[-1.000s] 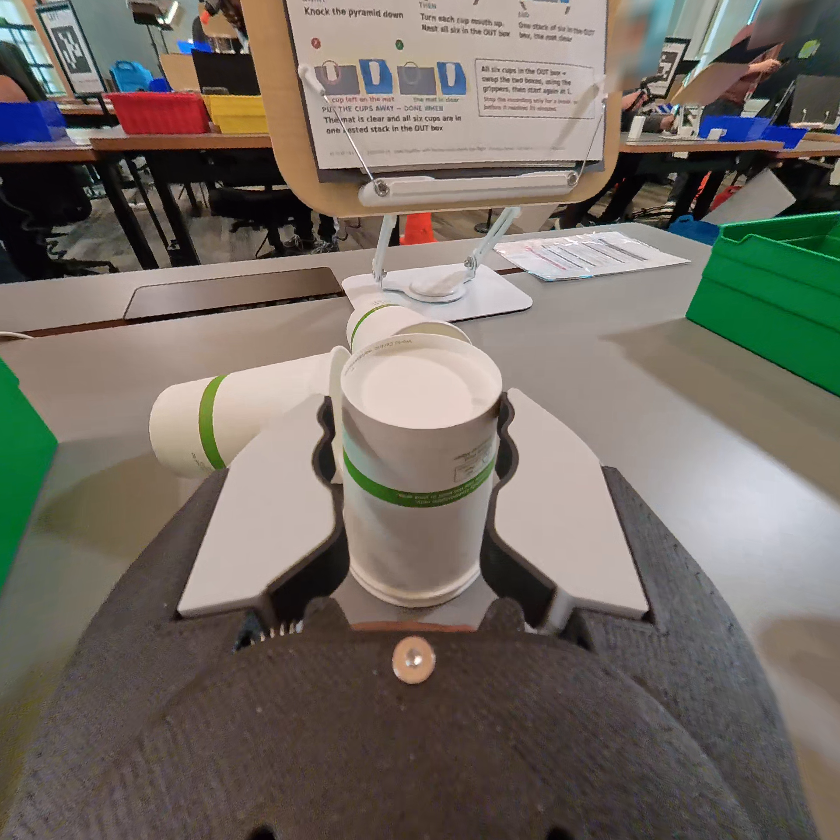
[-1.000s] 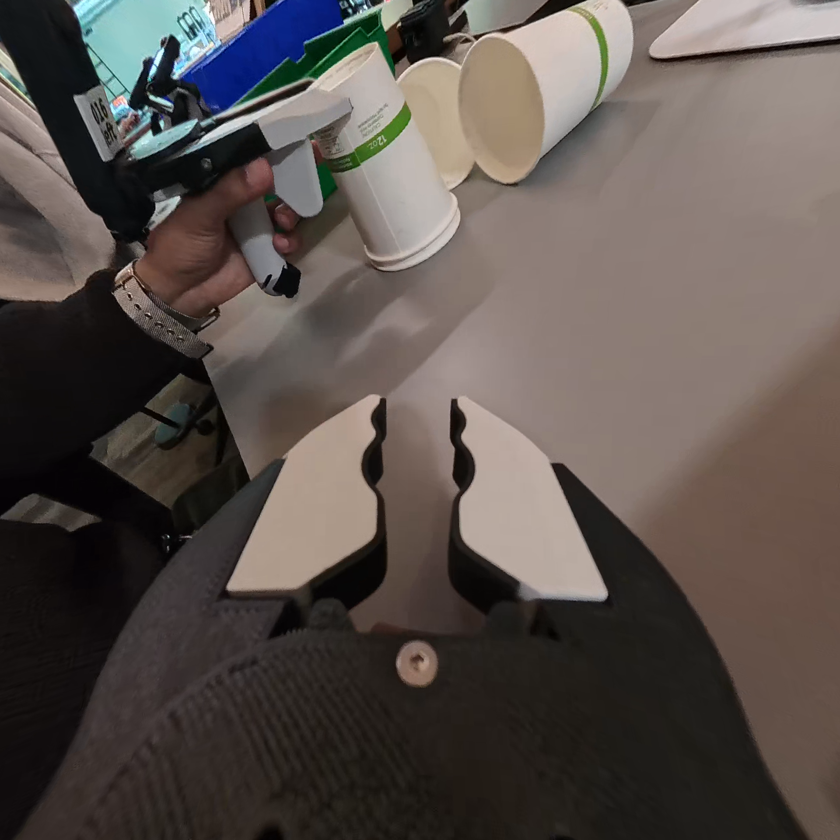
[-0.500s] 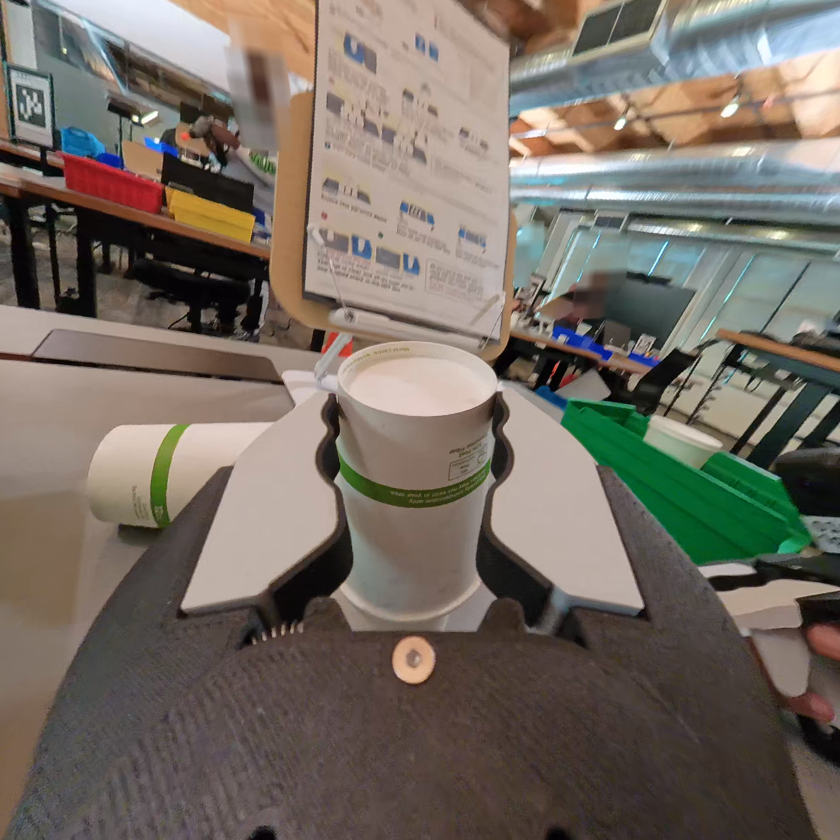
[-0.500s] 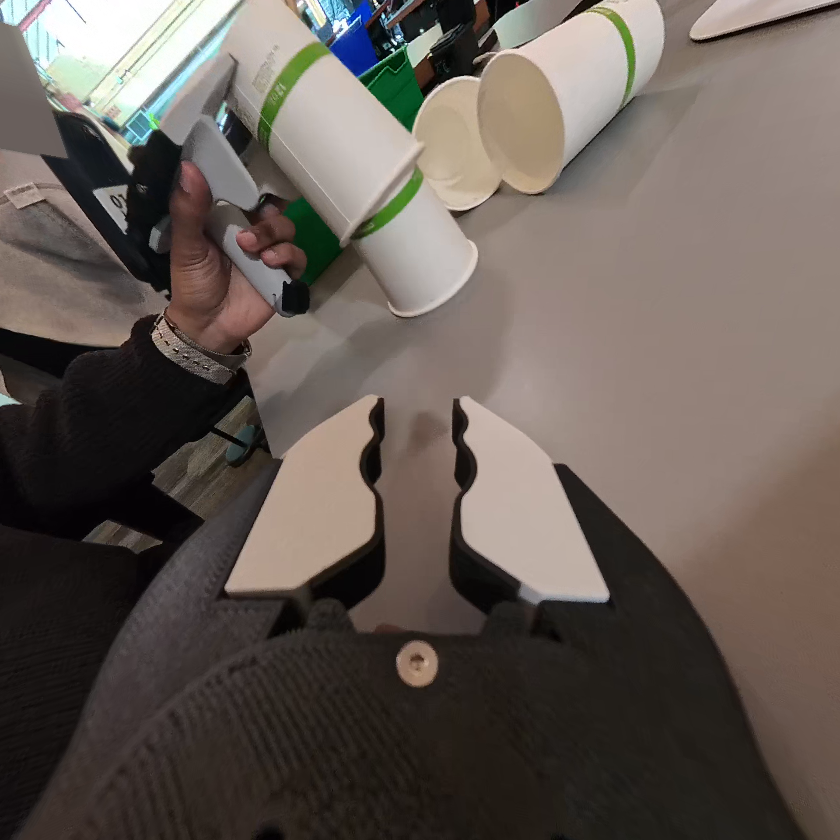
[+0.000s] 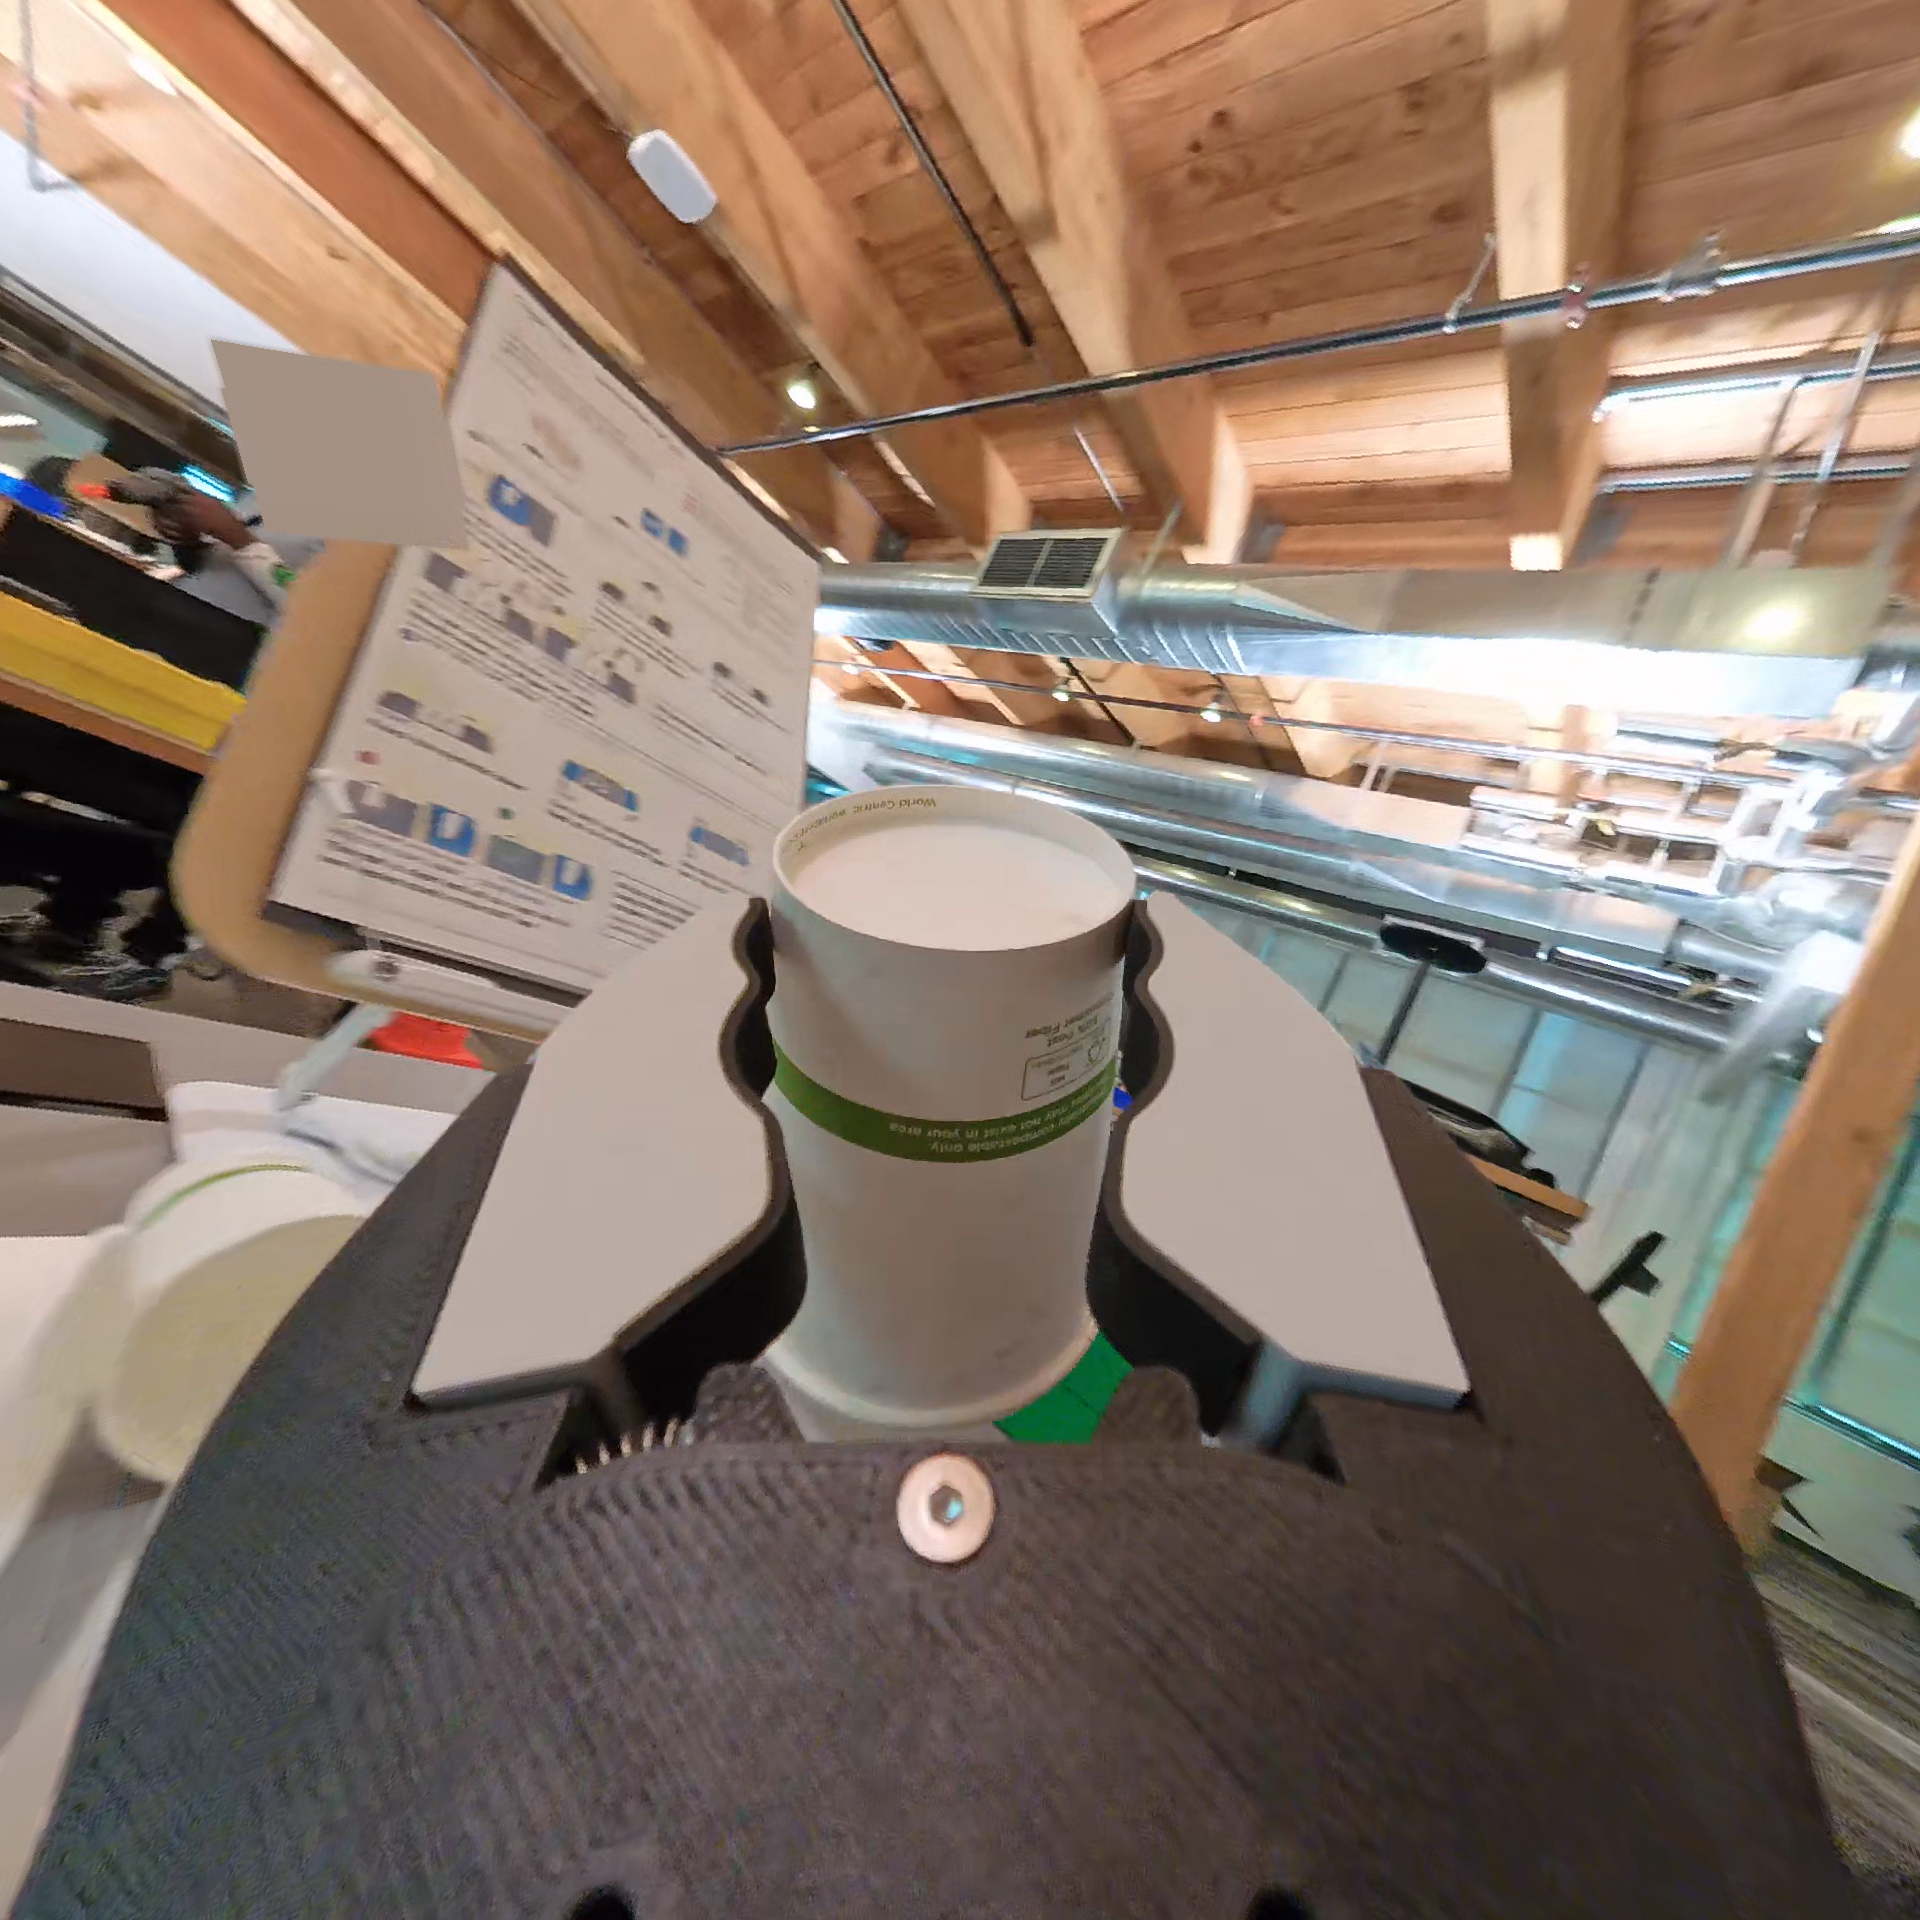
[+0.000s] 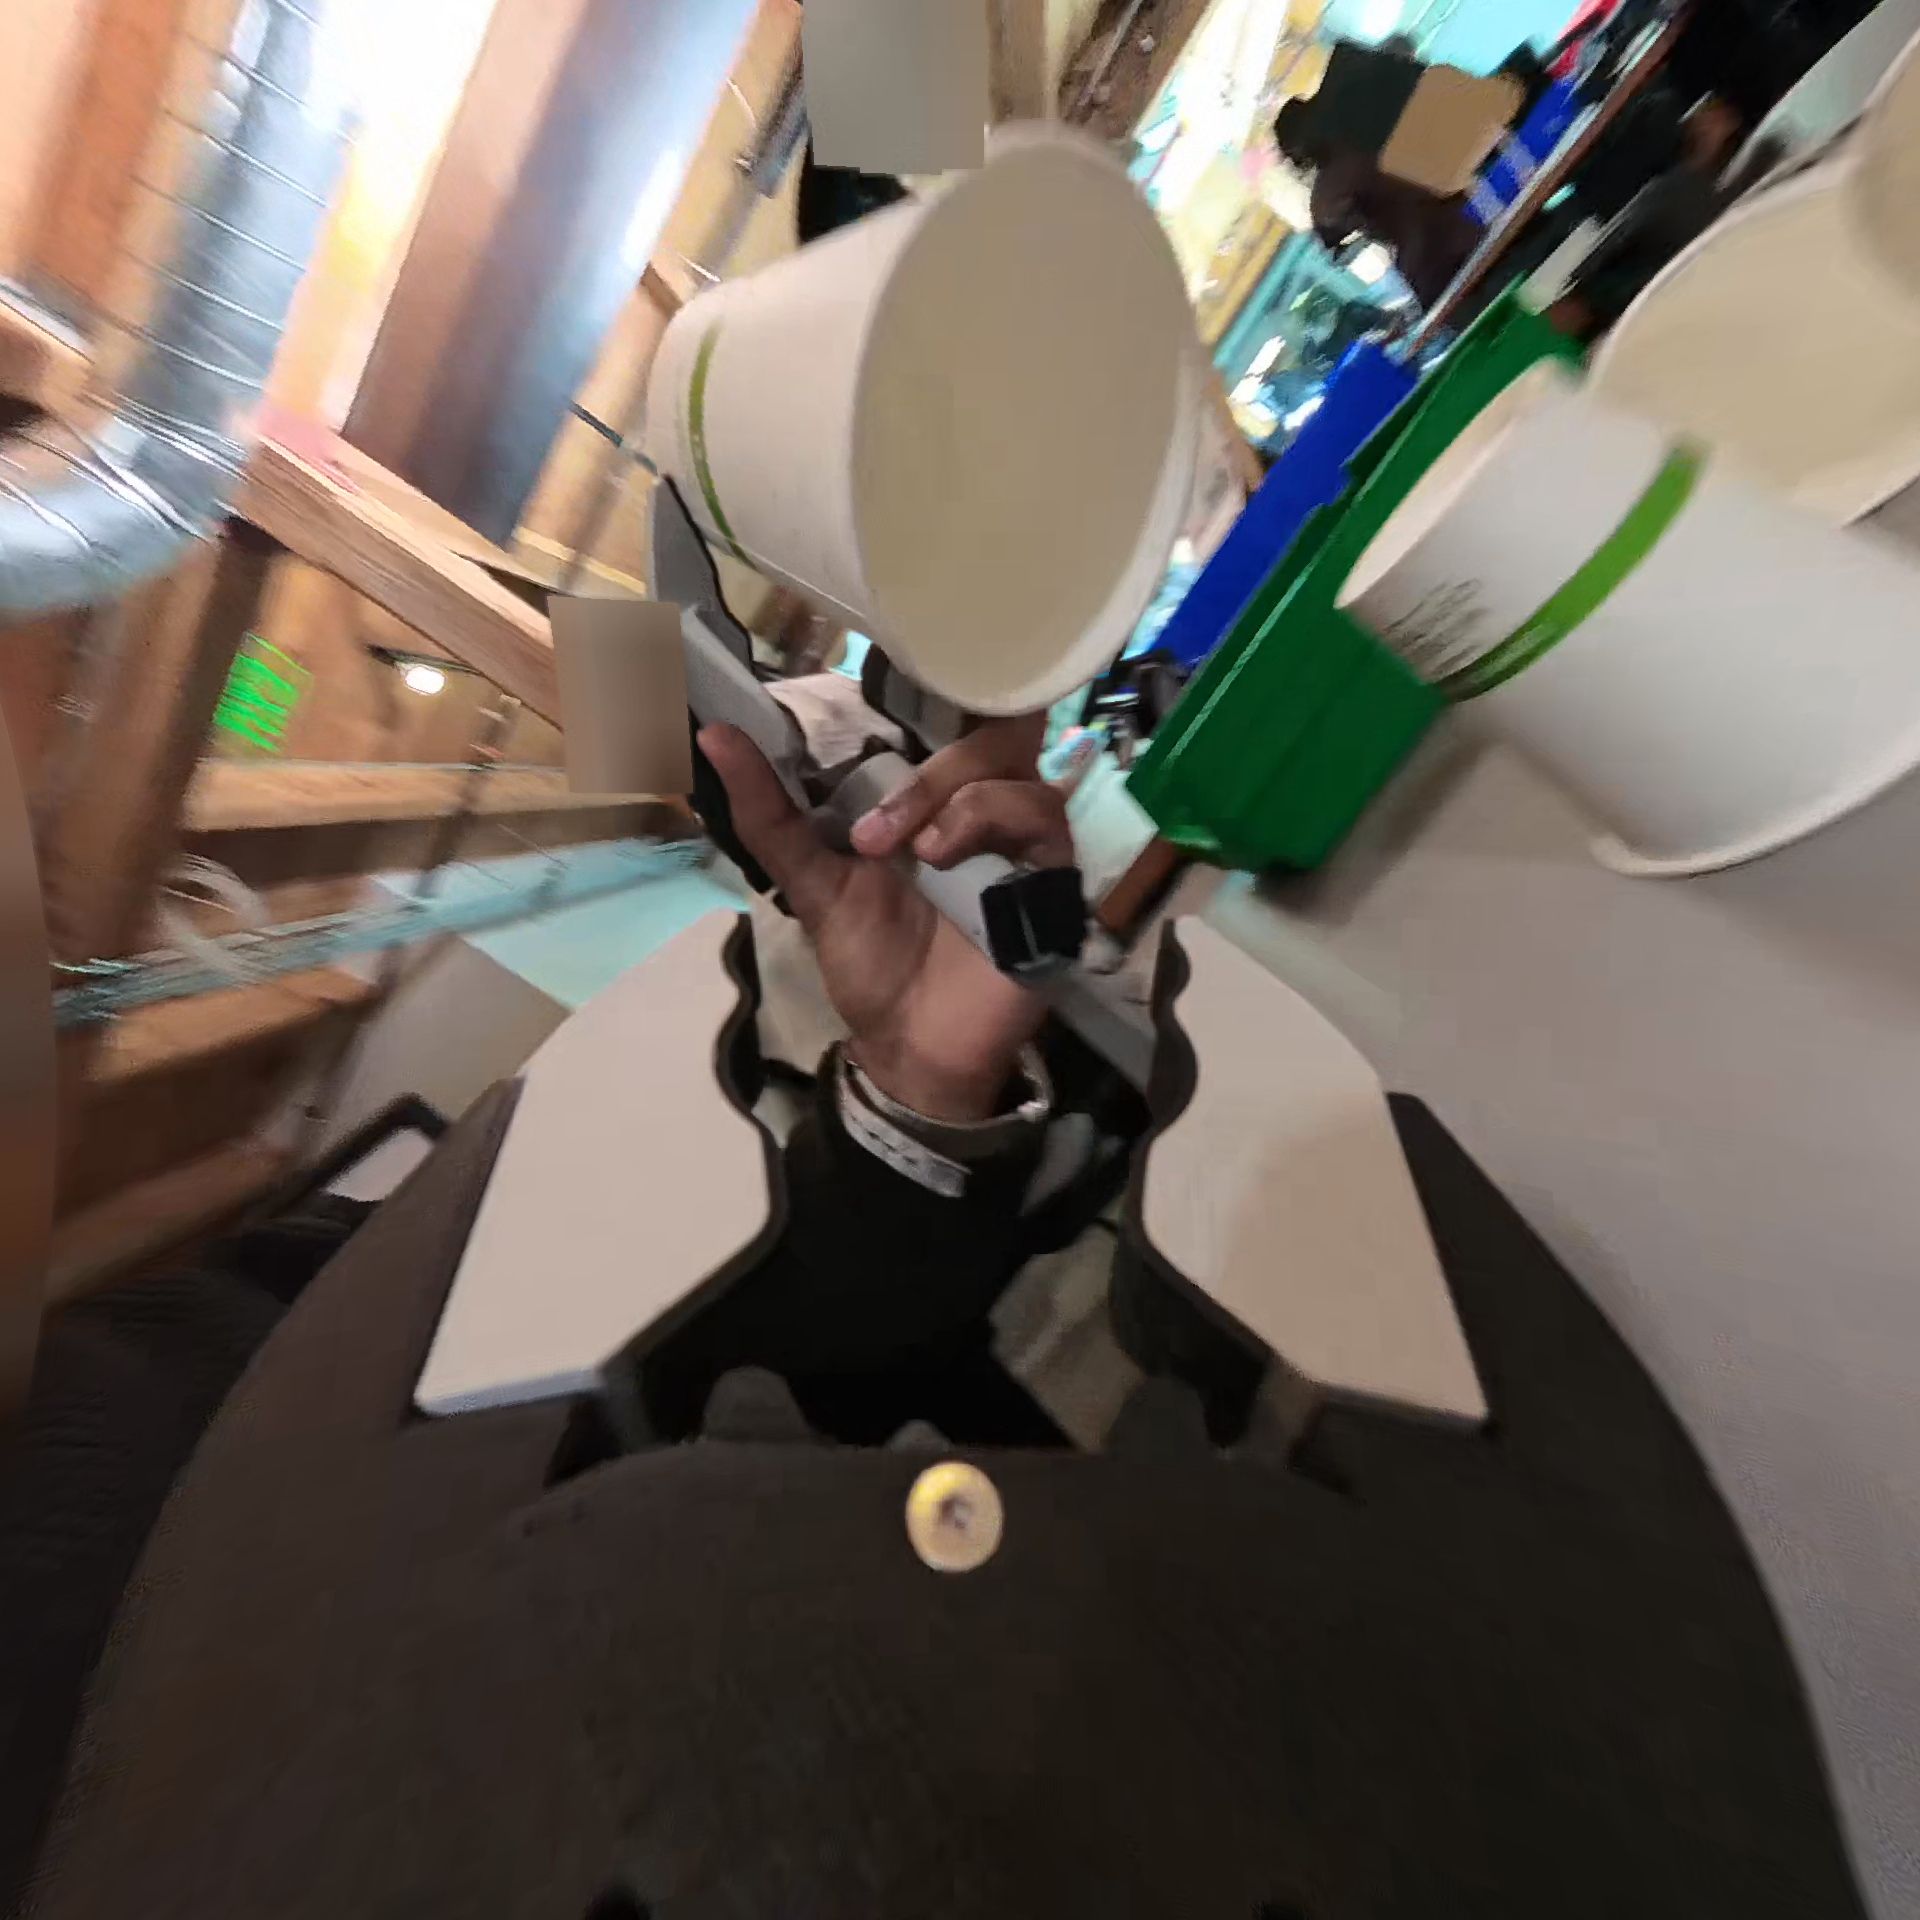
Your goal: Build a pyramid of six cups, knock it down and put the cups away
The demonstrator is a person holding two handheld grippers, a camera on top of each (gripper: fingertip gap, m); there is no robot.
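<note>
My left gripper [image 5: 951,935] is shut on a white paper cup [image 5: 951,1091] with a green band, held in the air with its closed base pointing up and away. In the right wrist view the same cup [image 6: 935,416] is tilted, its open mouth facing the camera, above the hand [image 6: 894,914] holding the left gripper [image 6: 727,665]. My right gripper [image 6: 951,935] is open and empty, below that cup and level with the hand. A second cup [image 6: 1662,644] stands mouth-down on the grey table [image 6: 1558,1143] to the right.
Another cup [image 5: 208,1278] lies on its side at the left; one more cup [image 6: 1787,312] shows at the top right. An instruction board on a stand [image 5: 540,727] is behind. A green bin [image 6: 1299,675] and a blue bin [image 6: 1278,499] sit beyond the table edge.
My left gripper has lifted its cup off the table and tilted it upward. My right gripper has opened wider and swung toward the left hand and the raised cup.
</note>
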